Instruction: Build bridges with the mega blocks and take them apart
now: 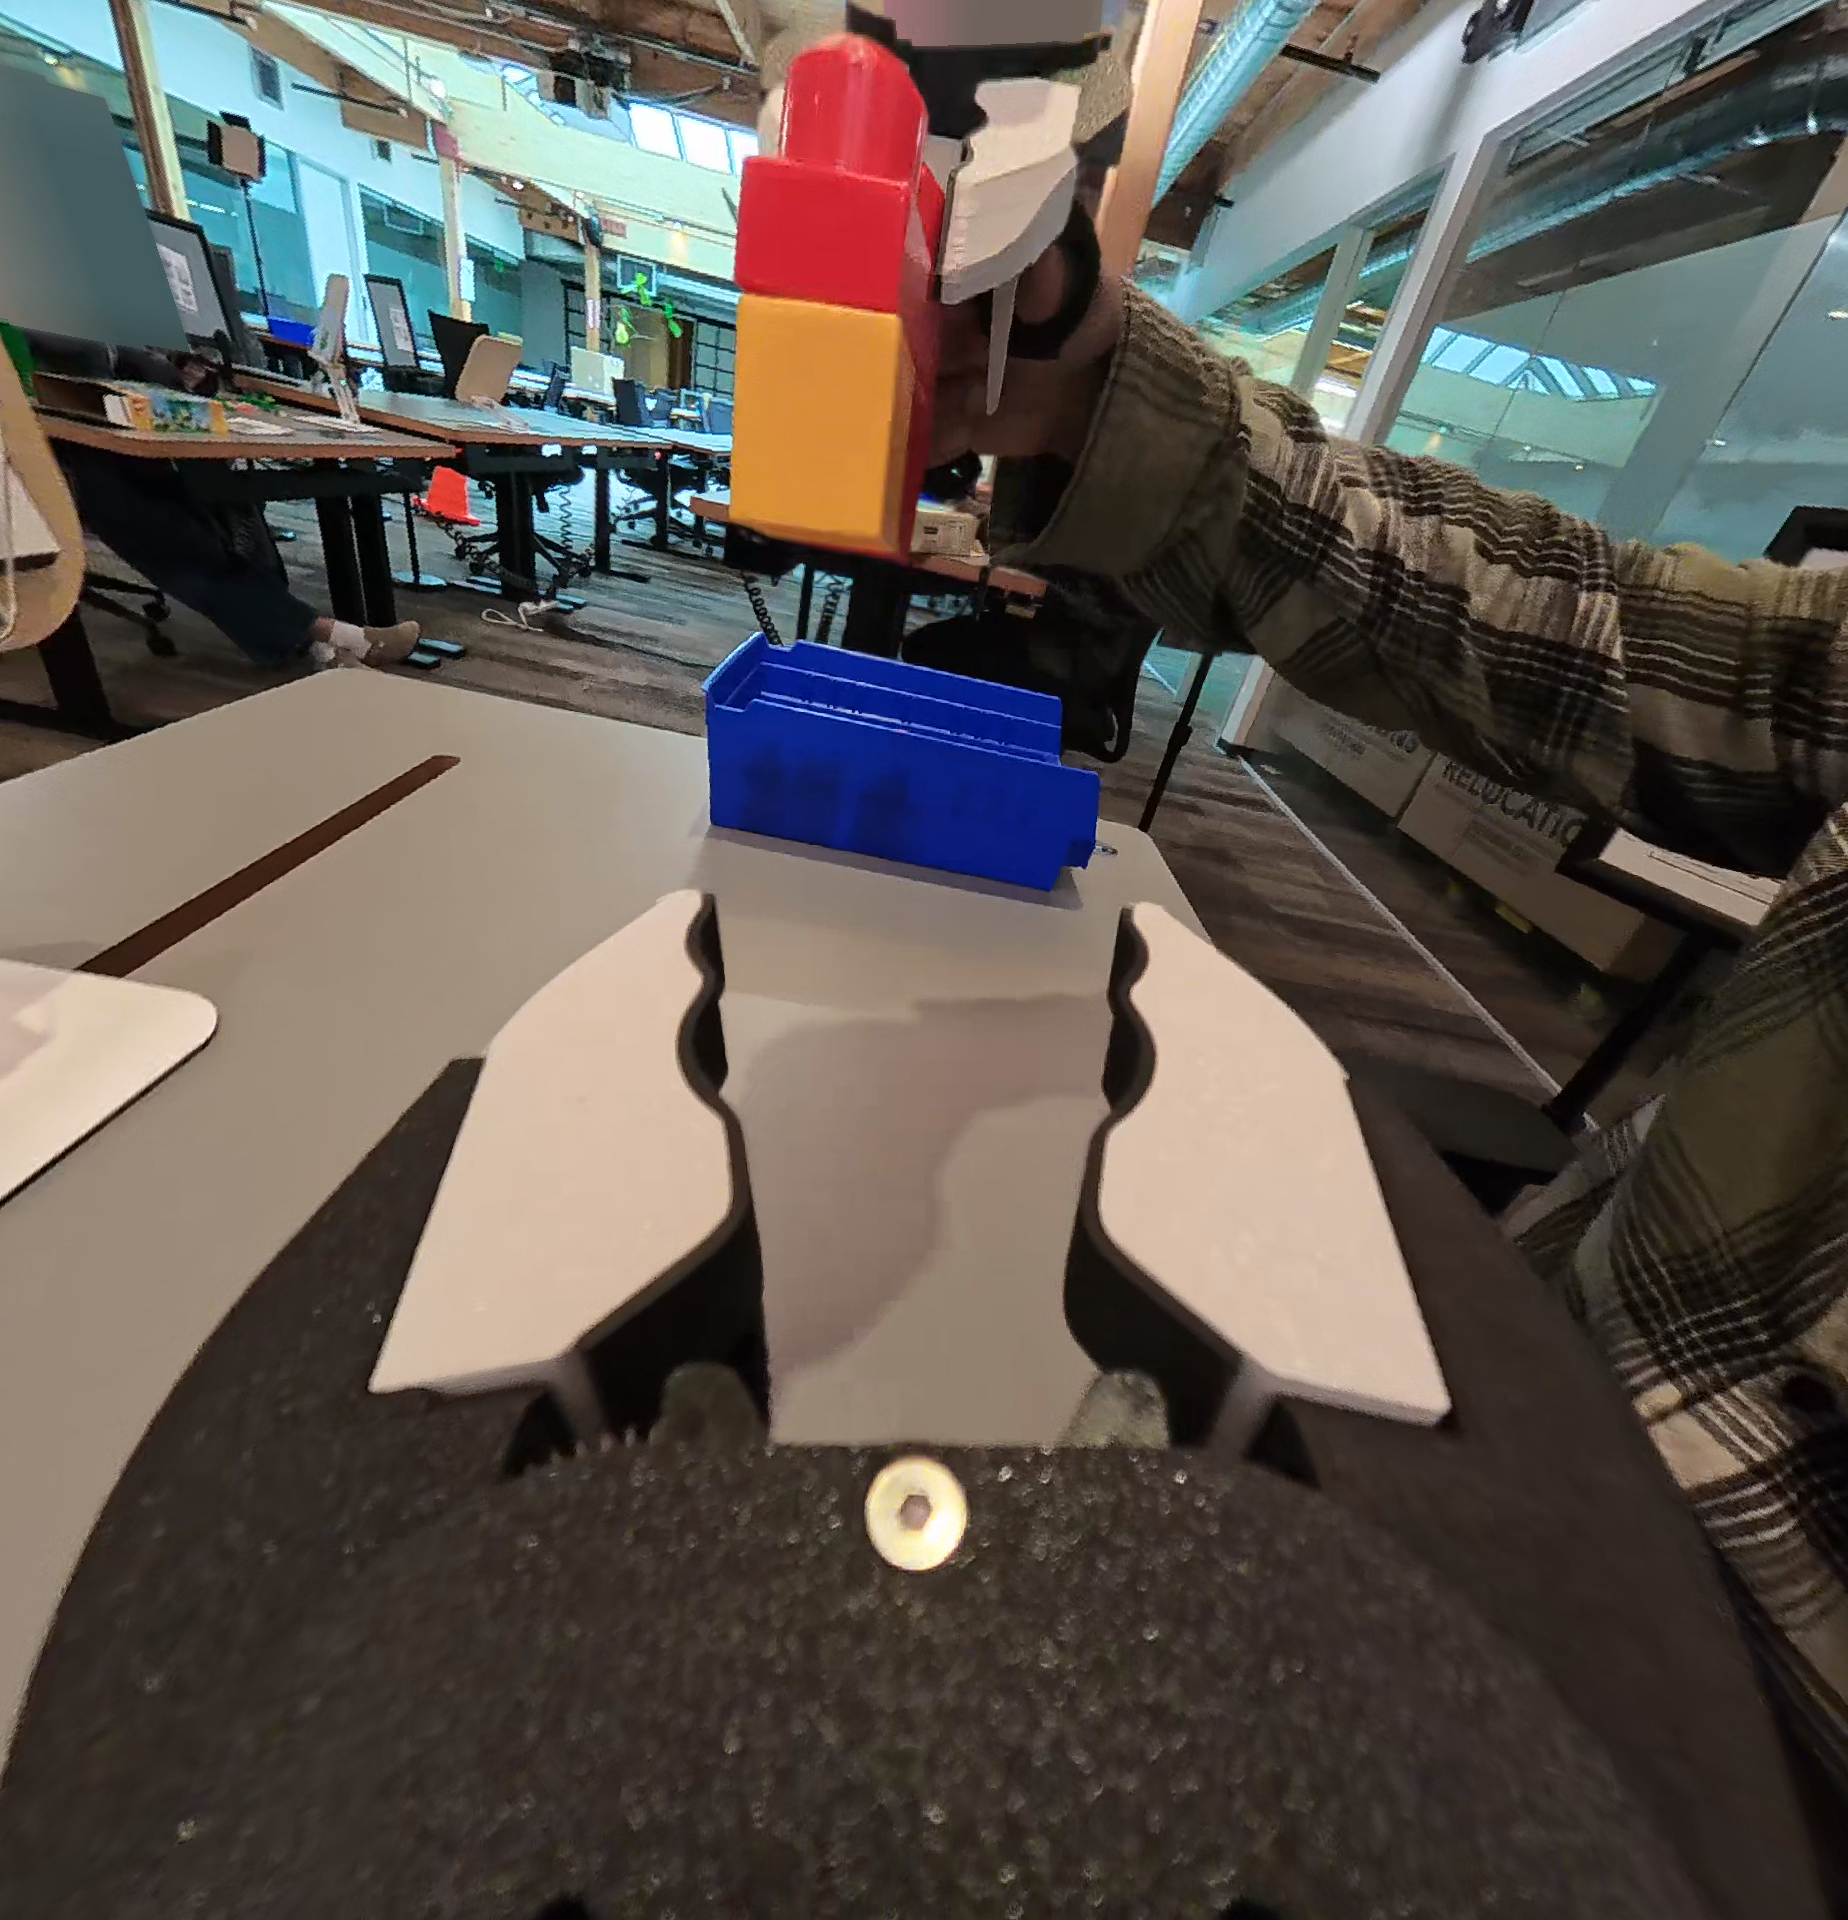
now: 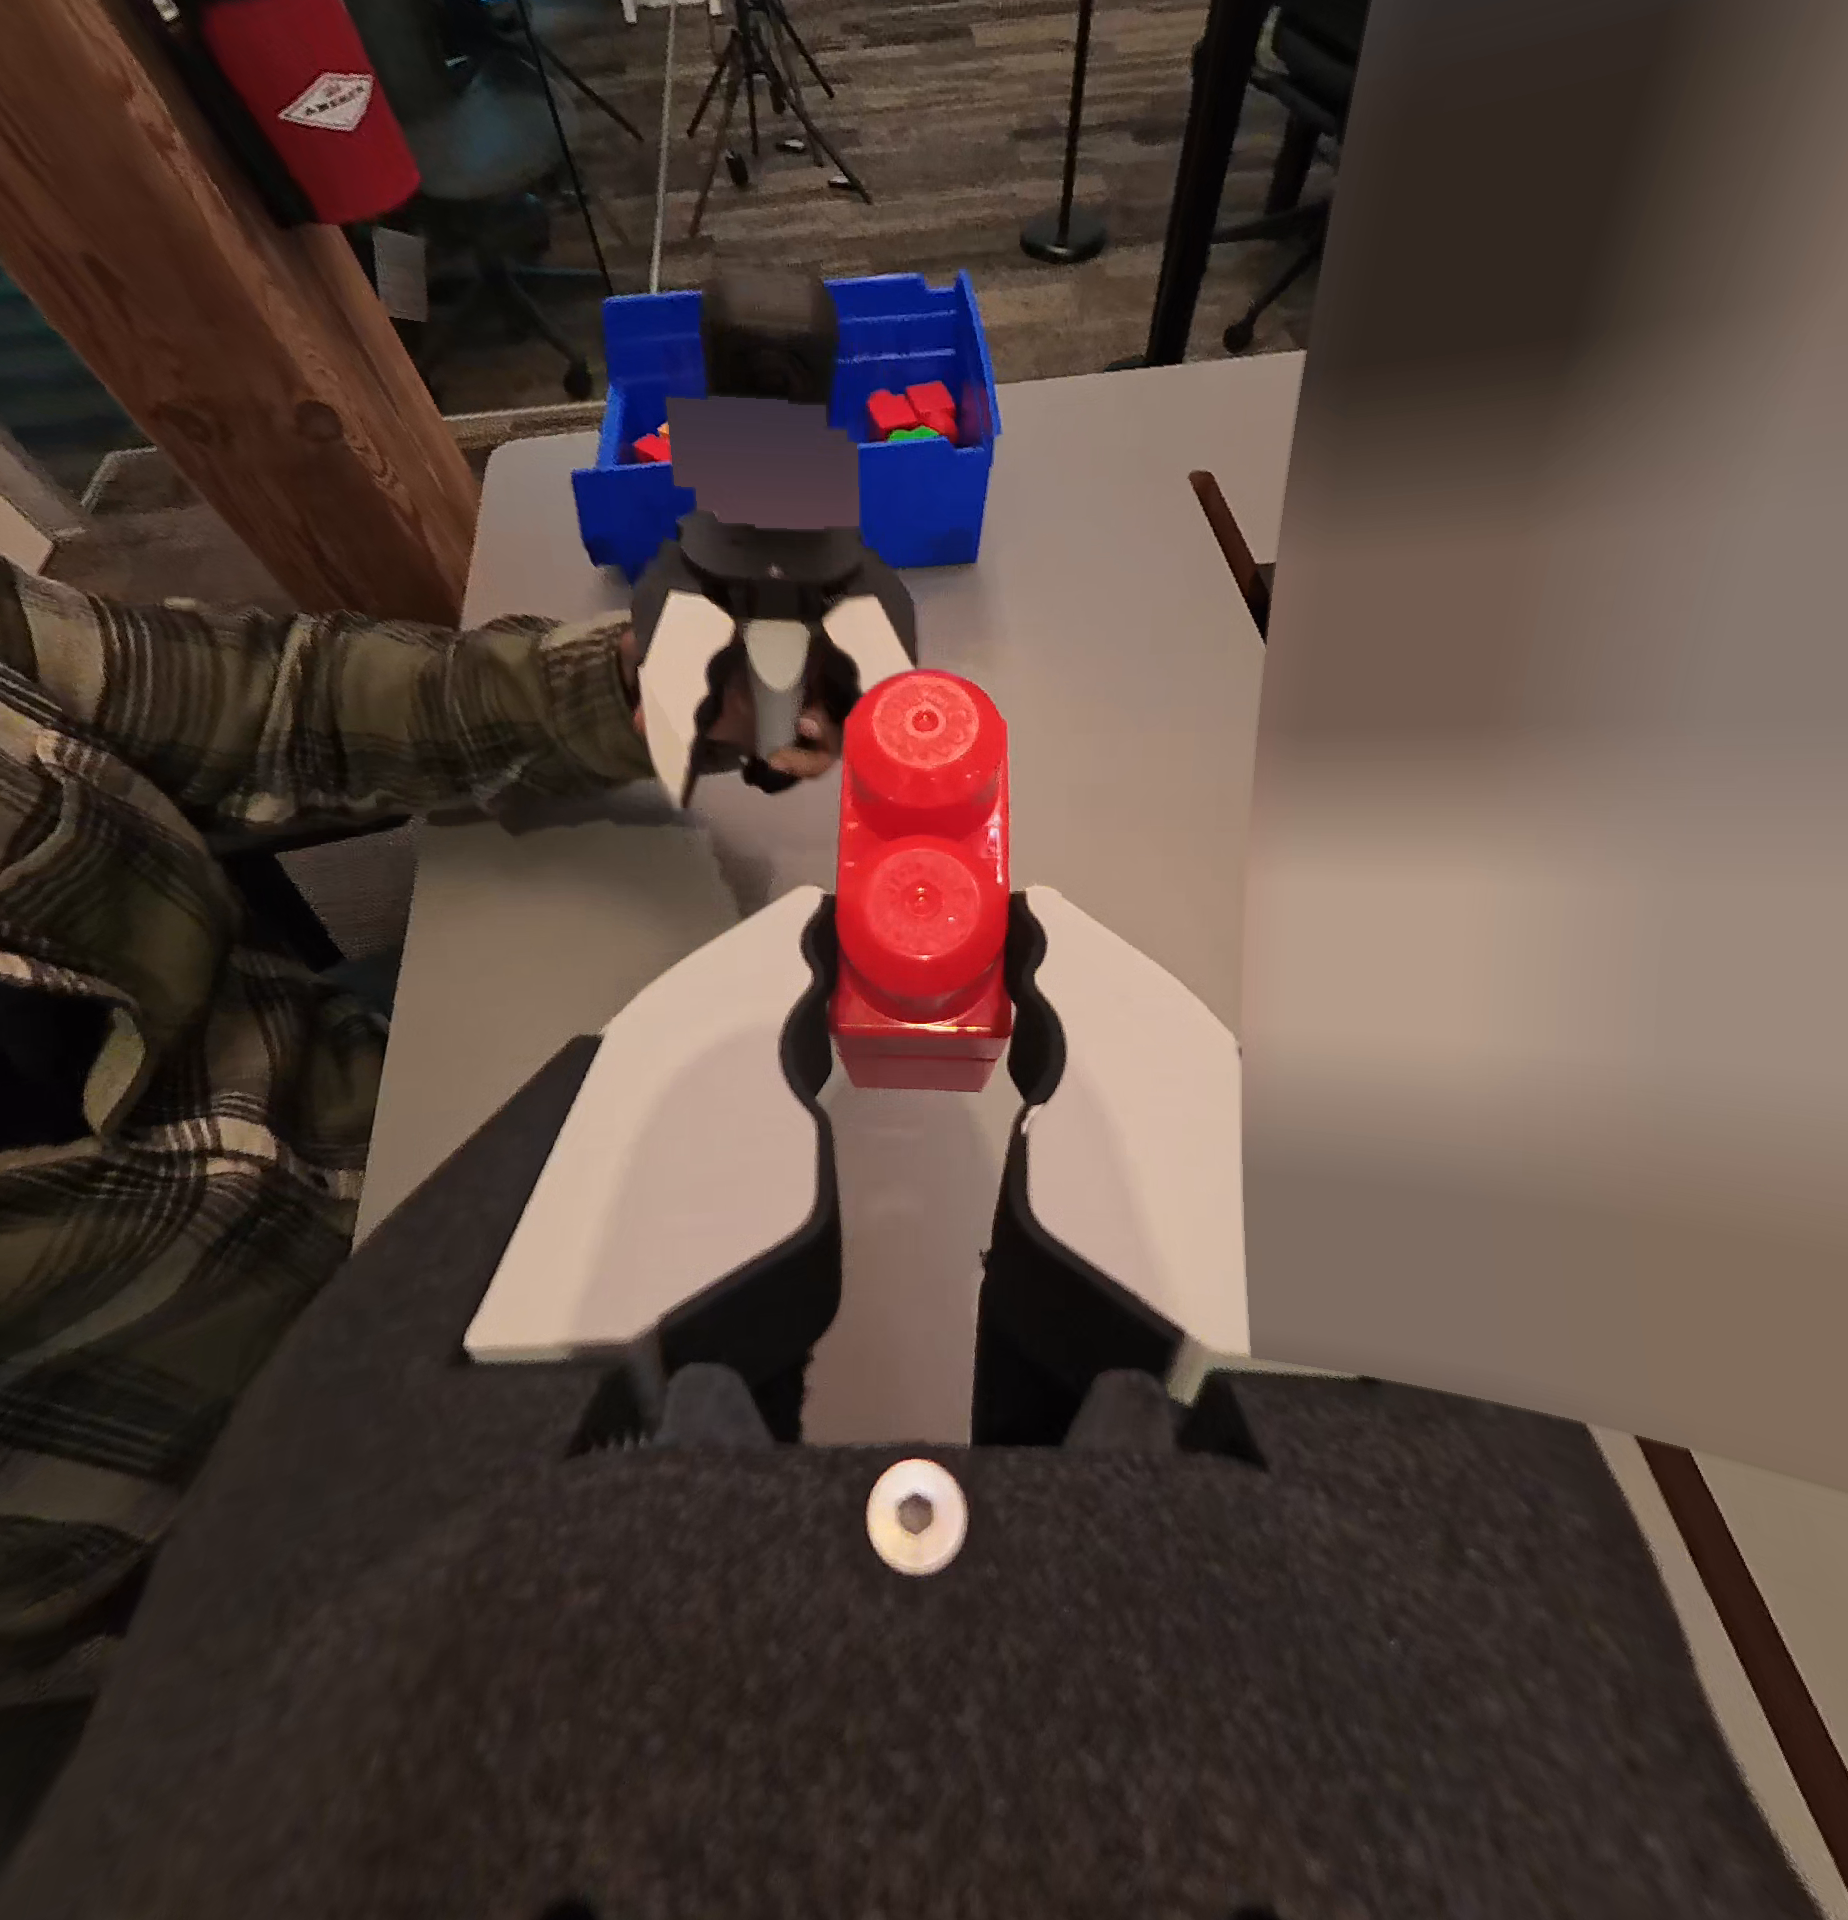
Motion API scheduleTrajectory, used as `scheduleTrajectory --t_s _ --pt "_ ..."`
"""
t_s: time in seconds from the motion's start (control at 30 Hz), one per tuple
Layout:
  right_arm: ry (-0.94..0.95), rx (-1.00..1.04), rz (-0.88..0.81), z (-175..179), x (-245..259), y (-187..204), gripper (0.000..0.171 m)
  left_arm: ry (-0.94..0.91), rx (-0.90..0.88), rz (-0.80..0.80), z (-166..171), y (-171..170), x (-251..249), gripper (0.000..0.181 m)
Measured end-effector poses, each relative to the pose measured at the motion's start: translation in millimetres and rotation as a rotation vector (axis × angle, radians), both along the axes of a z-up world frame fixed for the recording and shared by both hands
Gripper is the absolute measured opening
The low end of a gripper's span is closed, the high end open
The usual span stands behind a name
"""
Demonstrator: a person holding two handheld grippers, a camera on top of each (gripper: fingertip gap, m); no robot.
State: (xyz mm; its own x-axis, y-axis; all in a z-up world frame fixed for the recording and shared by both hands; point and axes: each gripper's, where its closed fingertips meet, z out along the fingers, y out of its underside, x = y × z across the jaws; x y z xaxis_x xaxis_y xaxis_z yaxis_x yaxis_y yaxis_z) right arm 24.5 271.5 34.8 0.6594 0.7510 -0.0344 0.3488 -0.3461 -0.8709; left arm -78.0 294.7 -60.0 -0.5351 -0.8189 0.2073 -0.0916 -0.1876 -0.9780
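My right gripper (image 2: 925, 920) is shut on a red two-stud block (image 2: 920, 831) and holds it above the grey table (image 2: 1107, 623). In the left wrist view this red block (image 1: 837, 208) sits on top of a yellow block (image 1: 816, 416), both high in the air in my right gripper (image 1: 961, 208), above the blue bin (image 1: 878, 790). The yellow block is hidden in the right wrist view. My left gripper (image 1: 915, 956) is open and empty, low over the table (image 1: 484, 831), pointing at the bin. It also shows in the right wrist view (image 2: 764, 717).
The blue bin (image 2: 920, 499) at the table's far edge holds red and green blocks (image 2: 915, 410). A white board (image 1: 58, 1049) lies at the left, near a dark slot (image 1: 276, 862) in the table. A plaid sleeve (image 1: 1419, 582) reaches in from the right. A wooden post (image 2: 224, 312) stands behind. One gripper's finger ends stand about 15 centimeters off the other's.
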Motion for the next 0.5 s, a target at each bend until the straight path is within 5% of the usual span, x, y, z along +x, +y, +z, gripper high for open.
scheduleTrajectory --t_s 0.5 --pt "-0.091 0.027 -0.204 -20.2 174.2 -106.2 0.031 0.038 -0.005 0.095 -11.3 -11.6 -80.0 0.066"
